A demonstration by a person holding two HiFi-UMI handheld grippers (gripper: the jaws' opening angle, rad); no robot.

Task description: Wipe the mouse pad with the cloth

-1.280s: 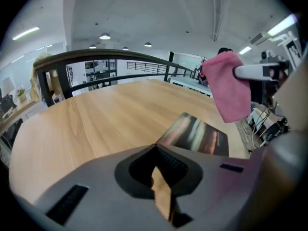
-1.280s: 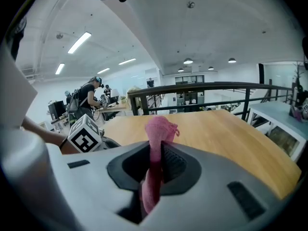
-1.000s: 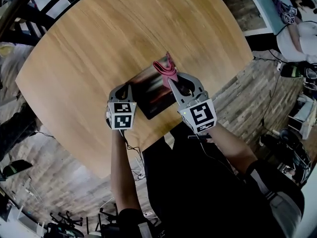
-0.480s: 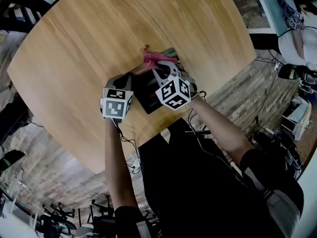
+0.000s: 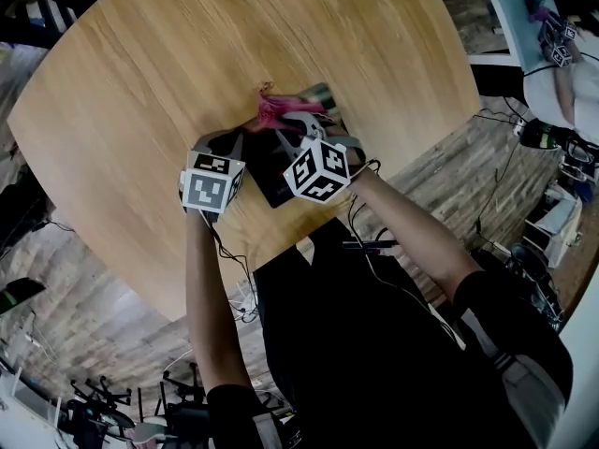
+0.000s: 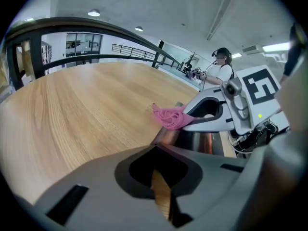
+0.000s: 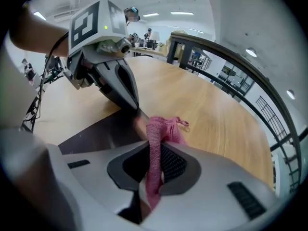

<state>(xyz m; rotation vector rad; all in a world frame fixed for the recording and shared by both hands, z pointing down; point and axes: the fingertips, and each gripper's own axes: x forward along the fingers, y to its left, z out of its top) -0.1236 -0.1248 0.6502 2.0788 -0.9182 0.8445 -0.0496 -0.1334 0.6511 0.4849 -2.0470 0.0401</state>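
The soft, light pink knitted cloth (image 5: 271, 112) is clamped in the right tongs (image 5: 286, 125), at the far edge of the thin, probably slide-prone dark rectangular mouse pad (image 5: 270, 178). The left tongs (image 5: 229, 142), pressed together, rest at its left corner. Only the right gripper view shows the pinched fold.

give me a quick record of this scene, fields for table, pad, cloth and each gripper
table: round, wood grain
mouse pad: dark, lying flat on the table on the person's side
cloth: pink, bunched, at the pad's far edge
right gripper: shut on the cloth
left gripper: jaws together, tips down at the pad's edge; can't tell if they pinch it
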